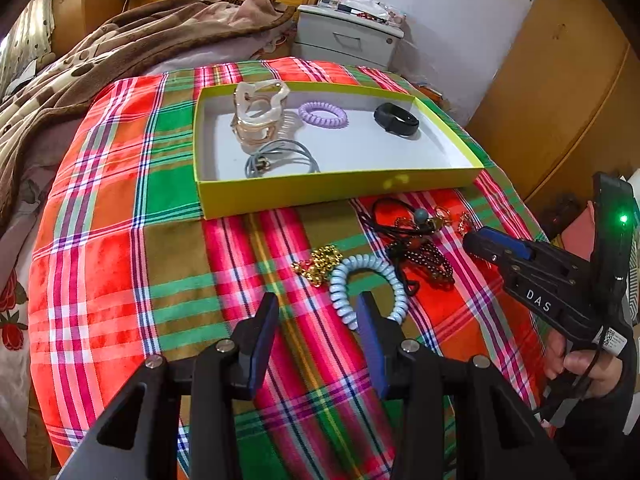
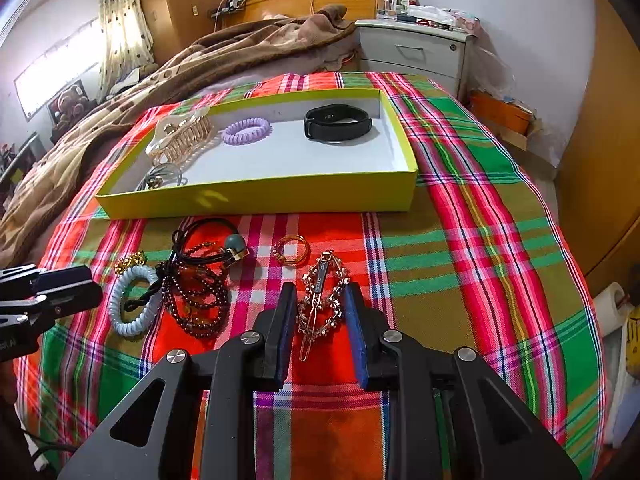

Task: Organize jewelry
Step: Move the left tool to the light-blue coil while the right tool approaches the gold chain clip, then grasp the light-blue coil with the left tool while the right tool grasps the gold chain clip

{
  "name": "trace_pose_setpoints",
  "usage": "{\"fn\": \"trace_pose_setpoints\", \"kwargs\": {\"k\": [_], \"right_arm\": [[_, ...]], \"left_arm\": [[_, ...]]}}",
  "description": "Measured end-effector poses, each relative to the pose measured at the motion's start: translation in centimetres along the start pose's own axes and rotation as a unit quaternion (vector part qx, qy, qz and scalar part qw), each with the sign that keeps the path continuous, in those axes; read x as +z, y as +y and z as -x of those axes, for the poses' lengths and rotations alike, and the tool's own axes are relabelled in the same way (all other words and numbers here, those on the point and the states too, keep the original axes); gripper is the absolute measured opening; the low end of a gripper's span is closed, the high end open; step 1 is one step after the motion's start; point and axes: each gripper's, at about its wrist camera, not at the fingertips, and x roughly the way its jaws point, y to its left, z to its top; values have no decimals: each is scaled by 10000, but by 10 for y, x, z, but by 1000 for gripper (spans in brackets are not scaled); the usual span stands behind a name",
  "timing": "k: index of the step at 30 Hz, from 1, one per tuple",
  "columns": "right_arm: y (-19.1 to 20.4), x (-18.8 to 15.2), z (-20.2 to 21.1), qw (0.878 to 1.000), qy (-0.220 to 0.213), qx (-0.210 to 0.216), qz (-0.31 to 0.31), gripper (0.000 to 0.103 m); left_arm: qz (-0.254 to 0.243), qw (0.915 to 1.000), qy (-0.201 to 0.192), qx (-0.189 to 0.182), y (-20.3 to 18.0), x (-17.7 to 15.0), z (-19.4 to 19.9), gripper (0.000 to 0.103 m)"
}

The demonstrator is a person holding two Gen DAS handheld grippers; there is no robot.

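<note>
A yellow-green tray (image 2: 256, 196) (image 1: 320, 194) on the plaid cloth holds a beige claw clip (image 2: 180, 136), a purple coil tie (image 2: 246, 130), a black wristband (image 2: 338, 122) and grey hair ties (image 1: 280, 156). Loose on the cloth lie a rhinestone hair clip (image 2: 322, 300), a gold ring (image 2: 292, 250), a dark bead bracelet (image 2: 196, 300), a black tie with a grey bead (image 2: 234, 242), a light blue coil tie (image 1: 366, 288) (image 2: 130, 302) and a gold chain (image 1: 318, 264). My right gripper (image 2: 320, 312) is open, its jaws either side of the hair clip. My left gripper (image 1: 318, 320) is open and empty, near the blue coil tie.
The plaid cloth (image 2: 480, 240) covers a bed with a brown blanket (image 2: 160, 80) behind the tray. A white nightstand (image 2: 416, 52) stands at the back. A wooden wardrobe (image 2: 608, 160) is on the right. The bed edge falls off on the right.
</note>
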Motion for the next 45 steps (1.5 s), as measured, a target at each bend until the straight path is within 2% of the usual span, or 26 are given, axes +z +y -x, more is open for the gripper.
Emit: {"fn": "trace_pose_setpoints", "kwargs": {"k": [3, 7, 9, 17, 24, 34, 39, 45], "right_arm": [[-5, 0, 6, 9999, -101, 37, -84, 25], [-10, 1, 14, 9997, -219, 39, -137, 25], [-11, 0, 18, 9995, -271, 72, -145, 25], [-12, 0, 23, 9990, -376, 155, -158, 25], [-12, 1, 25, 9987, -443, 220, -156, 25], [-13, 0, 27, 9986, -468, 208, -156, 19], [-19, -1, 30, 9984, -498, 170, -230, 15], [-25, -7, 25, 9977, -318, 402, -439, 15]], "left_arm": [[-45, 10000, 32, 13, -4, 0, -1, 42], [-116, 9995, 153, 238, -10, 1, -8, 42], [-149, 9994, 239, 185, -13, 0, -11, 42], [-143, 9988, 262, 381, -16, 2, -16, 42], [-503, 9937, 345, 942, -24, 0, -19, 40], [-521, 9937, 256, 961, -16, -5, -11, 11], [-449, 9957, 113, 808, -13, -7, -7, 10], [-351, 9972, -149, 644, -12, -5, 8, 10]]}}
